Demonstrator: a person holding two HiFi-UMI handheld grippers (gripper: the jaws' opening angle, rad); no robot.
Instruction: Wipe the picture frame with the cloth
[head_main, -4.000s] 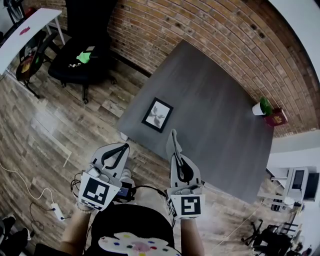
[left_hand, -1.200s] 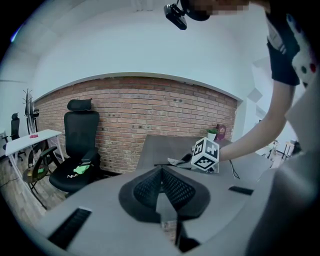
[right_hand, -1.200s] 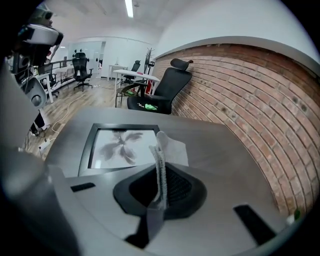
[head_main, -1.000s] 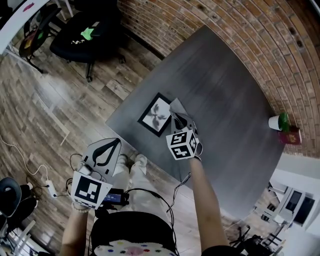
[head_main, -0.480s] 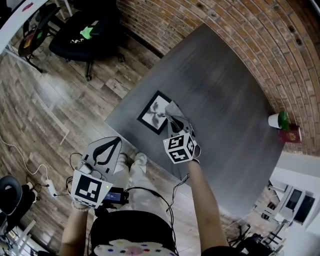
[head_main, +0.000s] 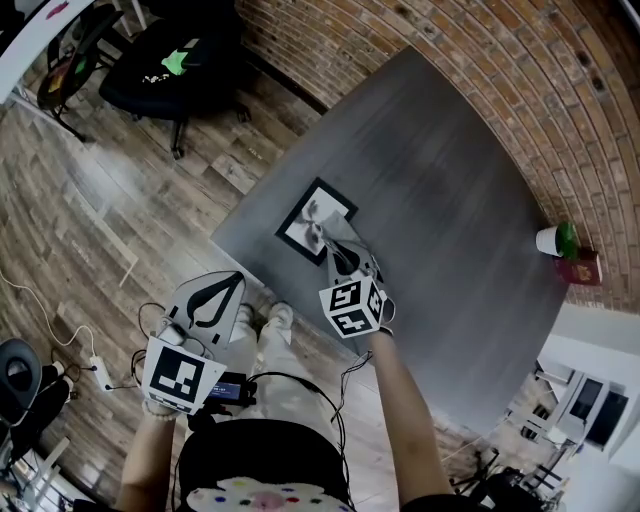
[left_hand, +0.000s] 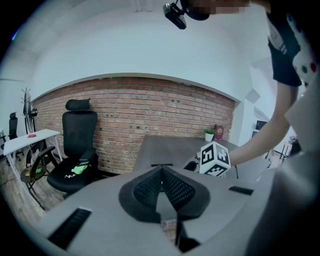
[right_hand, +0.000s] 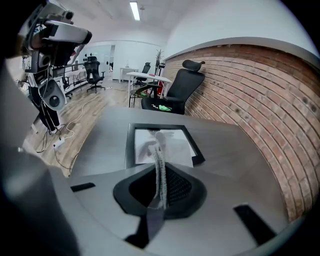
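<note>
On the desk | my right tongs clamp the cloth over the picture frame | my left tongs closed, empty | wipe likely just begun.

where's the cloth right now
The cloth is pinched in the right claw, its free end over the picture frame, which lies near the grey table's front-left edge in the head view.
</note>
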